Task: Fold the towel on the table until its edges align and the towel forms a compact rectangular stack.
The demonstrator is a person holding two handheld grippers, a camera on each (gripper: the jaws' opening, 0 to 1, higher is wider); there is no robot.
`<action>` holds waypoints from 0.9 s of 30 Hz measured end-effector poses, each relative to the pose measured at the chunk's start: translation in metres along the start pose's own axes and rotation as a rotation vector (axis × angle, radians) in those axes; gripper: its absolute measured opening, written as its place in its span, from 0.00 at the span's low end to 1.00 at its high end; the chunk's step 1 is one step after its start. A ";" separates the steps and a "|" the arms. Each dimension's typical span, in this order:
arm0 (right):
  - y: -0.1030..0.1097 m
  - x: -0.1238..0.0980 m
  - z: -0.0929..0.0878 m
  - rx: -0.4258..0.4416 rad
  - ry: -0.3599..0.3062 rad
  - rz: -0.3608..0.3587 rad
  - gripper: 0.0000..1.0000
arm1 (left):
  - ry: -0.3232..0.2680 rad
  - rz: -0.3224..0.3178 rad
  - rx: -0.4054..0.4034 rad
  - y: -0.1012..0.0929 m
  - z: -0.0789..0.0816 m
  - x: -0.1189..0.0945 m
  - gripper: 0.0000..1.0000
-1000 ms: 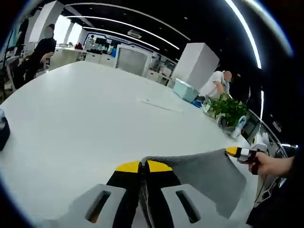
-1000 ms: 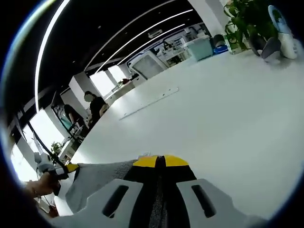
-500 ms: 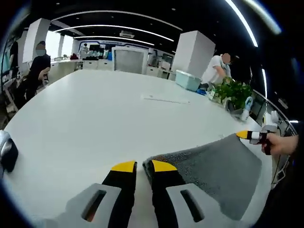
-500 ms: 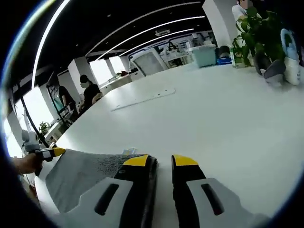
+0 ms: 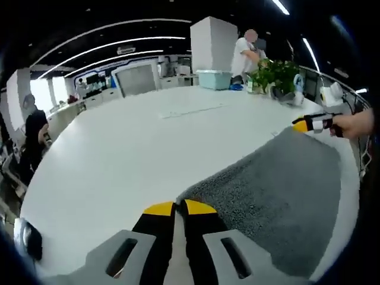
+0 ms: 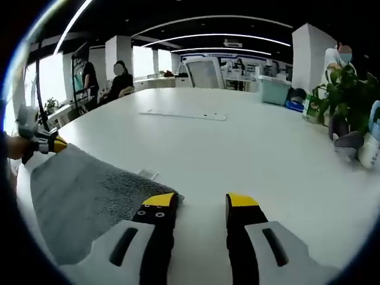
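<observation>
A grey towel (image 5: 279,184) lies spread flat on the white table (image 5: 119,148). My left gripper (image 5: 179,208) is shut, and the towel's near corner runs straight into its yellow tips. The right gripper (image 5: 306,124), held in a hand, sits at the far corner. In the right gripper view the towel (image 6: 77,190) stretches to the left. My right gripper (image 6: 199,202) stands open, its left jaw beside the towel's corner and bare table between the jaws. The left gripper (image 6: 56,144) is at the other corner.
A thin pale strip (image 5: 190,110) lies mid-table, and a small white tag (image 6: 147,174) by the towel's edge. A teal bin (image 5: 214,79) and a potted plant (image 6: 350,101) stand at the far side. A dark object (image 5: 29,240) sits at the left. People stand around.
The right gripper was shut on the towel, let go and has opened wider. The left gripper opened half a second ago and has shut again. The towel has gone from held to spread flat.
</observation>
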State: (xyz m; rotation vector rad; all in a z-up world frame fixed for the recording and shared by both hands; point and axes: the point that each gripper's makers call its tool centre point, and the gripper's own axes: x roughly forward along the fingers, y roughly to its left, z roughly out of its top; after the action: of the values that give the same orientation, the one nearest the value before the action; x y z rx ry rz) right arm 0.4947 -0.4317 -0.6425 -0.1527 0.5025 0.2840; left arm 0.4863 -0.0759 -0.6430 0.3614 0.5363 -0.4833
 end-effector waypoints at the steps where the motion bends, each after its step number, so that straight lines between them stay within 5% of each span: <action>1: 0.003 0.000 0.001 -0.029 -0.007 0.010 0.32 | 0.015 -0.008 -0.008 -0.001 -0.001 0.000 0.06; 4: 0.011 0.001 0.004 -0.114 -0.018 0.044 0.26 | 0.042 -0.020 -0.016 0.000 -0.004 -0.001 0.05; 8: 0.020 0.006 0.007 -0.286 -0.036 0.115 0.18 | 0.120 -0.018 0.271 -0.007 -0.006 -0.003 0.04; 9: 0.025 0.009 0.009 -0.382 -0.050 0.179 0.16 | 0.134 -0.021 0.286 -0.008 -0.006 -0.003 0.04; 12: 0.015 0.007 0.009 -0.393 0.043 0.172 0.21 | 0.166 -0.032 0.207 -0.005 -0.006 -0.001 0.04; 15: 0.022 0.008 0.008 -0.451 0.064 0.230 0.19 | 0.234 -0.034 0.390 -0.008 -0.005 -0.004 0.04; 16: 0.025 0.008 0.006 -0.462 0.075 0.259 0.14 | 0.255 -0.034 0.391 -0.010 -0.003 -0.007 0.04; 17: 0.029 0.007 0.004 -0.435 0.100 0.292 0.08 | 0.238 -0.024 0.392 -0.014 0.006 -0.010 0.04; 19: 0.038 0.009 0.006 -0.465 0.111 0.381 0.00 | 0.104 0.046 0.332 -0.012 0.037 -0.013 0.04; 21: 0.032 0.007 0.014 -0.418 0.123 0.352 0.01 | 0.007 0.079 0.239 -0.021 0.066 -0.030 0.06; 25: 0.035 -0.004 0.059 -0.480 -0.007 0.392 0.03 | -0.175 0.106 0.135 -0.051 0.104 -0.058 0.19; 27: 0.040 -0.011 0.080 -0.505 -0.084 0.414 0.02 | -0.243 0.004 0.021 -0.088 0.116 -0.063 0.20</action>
State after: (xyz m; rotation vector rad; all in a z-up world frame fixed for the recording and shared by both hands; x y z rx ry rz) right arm 0.5093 -0.3788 -0.5703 -0.5281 0.3667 0.8186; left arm 0.4384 -0.1792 -0.5325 0.3184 0.2949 -0.5207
